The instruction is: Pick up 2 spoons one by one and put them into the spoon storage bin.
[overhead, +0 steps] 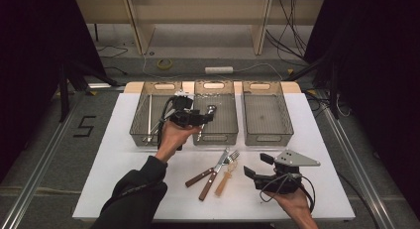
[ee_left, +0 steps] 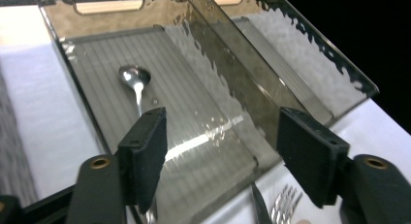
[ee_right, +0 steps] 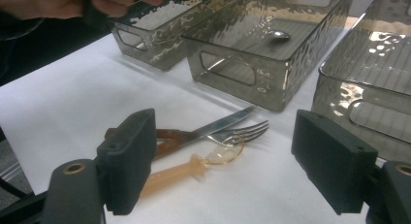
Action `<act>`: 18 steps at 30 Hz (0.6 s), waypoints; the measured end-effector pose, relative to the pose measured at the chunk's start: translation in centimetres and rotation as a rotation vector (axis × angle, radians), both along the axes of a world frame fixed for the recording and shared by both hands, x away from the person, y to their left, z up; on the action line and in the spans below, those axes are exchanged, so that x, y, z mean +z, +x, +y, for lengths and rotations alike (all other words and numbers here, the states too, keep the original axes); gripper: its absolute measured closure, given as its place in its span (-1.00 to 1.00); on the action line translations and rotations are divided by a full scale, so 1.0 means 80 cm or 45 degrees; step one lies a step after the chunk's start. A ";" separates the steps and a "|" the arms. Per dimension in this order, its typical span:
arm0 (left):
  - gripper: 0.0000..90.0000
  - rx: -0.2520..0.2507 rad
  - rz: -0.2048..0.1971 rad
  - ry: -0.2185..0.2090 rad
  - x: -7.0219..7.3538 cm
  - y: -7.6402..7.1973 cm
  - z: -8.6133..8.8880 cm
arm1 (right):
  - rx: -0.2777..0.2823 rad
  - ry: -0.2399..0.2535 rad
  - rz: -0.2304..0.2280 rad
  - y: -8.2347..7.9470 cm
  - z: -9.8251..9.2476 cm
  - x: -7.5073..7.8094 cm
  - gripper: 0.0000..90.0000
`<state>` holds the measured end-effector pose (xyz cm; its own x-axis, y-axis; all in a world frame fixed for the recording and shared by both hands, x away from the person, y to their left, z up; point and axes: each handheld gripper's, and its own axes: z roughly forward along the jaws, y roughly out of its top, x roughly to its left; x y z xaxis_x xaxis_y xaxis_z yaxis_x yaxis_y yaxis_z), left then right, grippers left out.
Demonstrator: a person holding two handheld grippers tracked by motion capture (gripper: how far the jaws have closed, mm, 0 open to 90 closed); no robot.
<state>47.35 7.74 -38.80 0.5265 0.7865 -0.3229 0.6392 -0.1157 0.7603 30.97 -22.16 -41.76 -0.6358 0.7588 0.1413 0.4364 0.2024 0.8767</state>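
Between the wide-parted, empty jaws of the left gripper (ee_left: 220, 161), a shiny metal spoon (ee_left: 134, 83) was seen lying released in the smoky clear plastic middle bin (ee_left: 271, 122), apparently sorted there; the right gripper (ee_right: 232, 166) was held open, empty, over leftover cutlery (ee_right: 213, 134).

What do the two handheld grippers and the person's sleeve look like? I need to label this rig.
Both the left gripper and right gripper are black, with two blocky padded jaws and trailing black cables. The right one carries a grey three-cornered plate. The left arm wears a dark sleeve.
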 end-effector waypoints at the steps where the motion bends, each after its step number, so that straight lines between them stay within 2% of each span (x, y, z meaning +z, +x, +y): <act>1: -0.26 -0.009 0.000 0.003 0.000 -0.005 0.001 | -0.003 0.002 0.003 0.000 0.000 0.000 -0.44; 7: -0.33 -0.064 -0.026 -0.011 0.001 -0.039 0.004 | -0.017 0.000 -0.007 0.000 -0.001 0.001 -0.44; 11: -0.37 -0.073 -0.036 -0.021 -0.006 -0.055 0.006 | -0.019 -0.003 -0.008 0.000 -0.001 0.000 -0.44; 12: -0.37 -0.083 -0.024 0.004 -0.007 -0.057 0.005 | -0.020 -0.003 -0.008 0.000 -0.001 0.000 -0.44; 14: -0.40 -0.087 -0.041 0.049 -0.008 -0.062 0.002 | -0.019 -0.003 -0.011 0.000 -0.002 0.001 -0.44; 18: -0.45 -0.116 -0.032 0.061 -0.008 -0.072 -0.004 | -0.025 -0.011 -0.014 0.001 -0.003 0.000 -0.44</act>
